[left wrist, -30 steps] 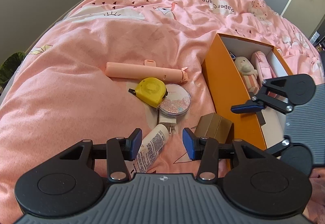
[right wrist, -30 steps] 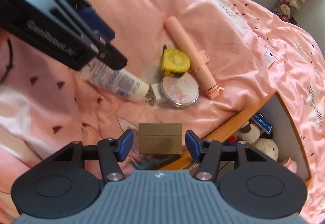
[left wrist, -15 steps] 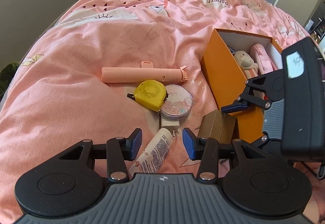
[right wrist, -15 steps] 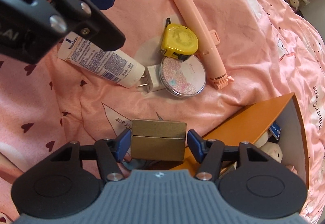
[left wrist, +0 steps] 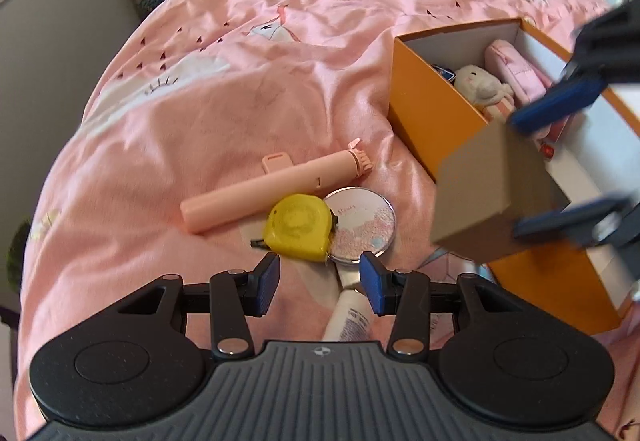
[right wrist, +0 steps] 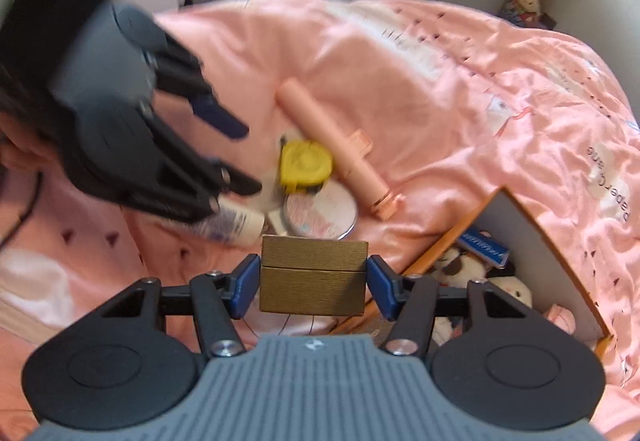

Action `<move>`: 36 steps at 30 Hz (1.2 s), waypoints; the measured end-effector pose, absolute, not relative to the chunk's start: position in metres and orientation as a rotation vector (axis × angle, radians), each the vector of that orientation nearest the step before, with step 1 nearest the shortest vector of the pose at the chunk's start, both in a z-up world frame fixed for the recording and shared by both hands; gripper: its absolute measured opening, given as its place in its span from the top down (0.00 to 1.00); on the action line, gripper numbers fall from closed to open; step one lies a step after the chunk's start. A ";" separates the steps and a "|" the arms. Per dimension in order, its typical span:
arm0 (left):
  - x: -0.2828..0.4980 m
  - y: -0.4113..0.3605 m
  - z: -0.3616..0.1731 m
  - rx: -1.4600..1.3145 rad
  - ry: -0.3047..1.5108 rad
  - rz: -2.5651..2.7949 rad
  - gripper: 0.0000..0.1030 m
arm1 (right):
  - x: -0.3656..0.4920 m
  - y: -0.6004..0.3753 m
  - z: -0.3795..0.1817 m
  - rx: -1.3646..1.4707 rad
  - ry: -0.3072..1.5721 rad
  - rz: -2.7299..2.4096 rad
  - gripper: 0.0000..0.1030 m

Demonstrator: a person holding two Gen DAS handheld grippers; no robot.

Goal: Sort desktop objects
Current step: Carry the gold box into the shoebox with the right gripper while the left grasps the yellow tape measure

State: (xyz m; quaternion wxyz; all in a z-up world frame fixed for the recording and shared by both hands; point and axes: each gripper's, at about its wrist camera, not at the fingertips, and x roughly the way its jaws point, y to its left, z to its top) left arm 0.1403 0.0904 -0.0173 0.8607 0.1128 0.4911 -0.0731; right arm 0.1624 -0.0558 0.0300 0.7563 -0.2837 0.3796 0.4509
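Brass-coloured, the little box (right wrist: 314, 275) is now off the bedspread: a second ago it lay between our right gripper (right wrist: 314, 285) fingers, and now they pinch it in the air beside the orange bin (left wrist: 424, 113). So one item is on its way in. Our left gripper (left wrist: 319, 283) hangs spread and empty. Left on the bed we count one tape measure (left wrist: 298, 227), one pink stick (left wrist: 264, 191), one round compact (left wrist: 366, 225), one tube (left wrist: 350, 319).
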 end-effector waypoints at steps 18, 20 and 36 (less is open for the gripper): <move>0.192 0.094 -0.067 0.321 1.136 -0.217 0.40 | 0.186 -0.175 0.027 -0.456 0.916 0.707 0.42; 0.196 0.099 -0.071 0.278 1.156 -0.210 0.38 | 0.188 -0.179 0.019 -0.444 0.935 0.708 0.42; 0.206 0.088 -0.076 0.168 1.142 -0.250 0.33 | 0.205 -0.194 -0.027 -0.410 1.037 0.705 0.42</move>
